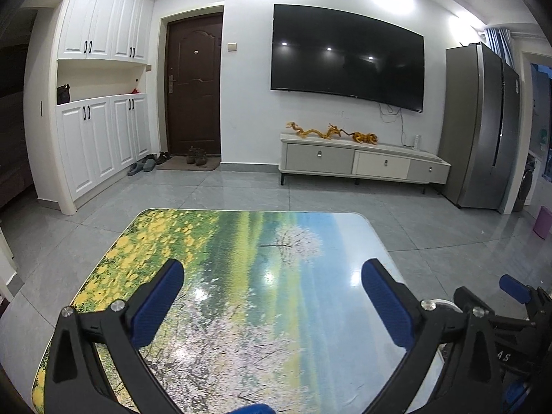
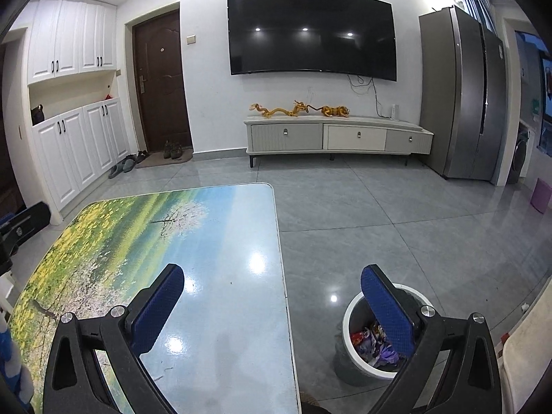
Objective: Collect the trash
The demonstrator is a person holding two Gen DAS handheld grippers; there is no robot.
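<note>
Left gripper [image 1: 272, 296] hangs over the table [image 1: 241, 241], fingers spread wide, holding nothing. Right gripper [image 2: 272, 296], also spread and bare, straddles the table edge; bin [image 2: 348, 324] with wrappers [image 2: 365, 343] at 4 o'clock.

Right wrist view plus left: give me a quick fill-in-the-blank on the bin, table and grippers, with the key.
1. The trash bin stands on the ____ beside the table.
2. Inside the bin lie crumpled ____.
3. The right gripper and the left gripper both have their jaws ____ and hold nothing.
4. The picture printed on the table shows yellow ____ along one side.

Missing words: floor; wrappers; open; flowers
</note>
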